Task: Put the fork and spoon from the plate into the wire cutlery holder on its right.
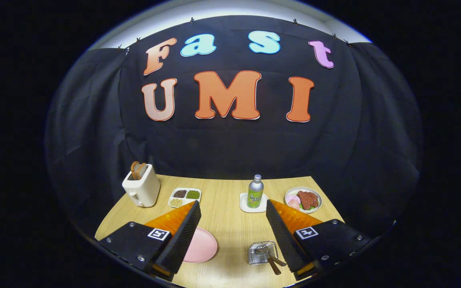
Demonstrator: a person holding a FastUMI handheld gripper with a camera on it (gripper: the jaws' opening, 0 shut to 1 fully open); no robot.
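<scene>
On the light wood table (230,228), between the two fingers, sits the pink plate (201,245), and it looks bare from this angle, with its left part tucked behind the left finger's ribbed black pad. To its right, just beside the inner edge of the right finger, is the wire cutlery holder (261,253), a small silvery mesh basket. The fork and spoon (269,256) are already in it: metal heads down inside the mesh, brown wooden handles leaning out toward the near right, their ends passing close to or behind the right finger. Can't really tell which piece is which at this size, they kind of overlap.

The gripper (233,210) is hanging above the table with its fingers (182,236) spread wide apart, nothing between them but the table, plate and holder below. So it's fully open and holding nothing. Orange bodies and black mounts with square markers show behind each pad.

Further back, beyond the fingertips: a cream toaster (141,188) with bread slices sticking out of it, on the far left. Next to that, a white divided tray (185,197) with beans or grains in its compartments. A green bottle (255,192) stands upright on a white coaster (253,205), just ahead of the right fingertip. At the far right, a white plate of food (303,199) with something reddish-brown and pink on it.
</scene>
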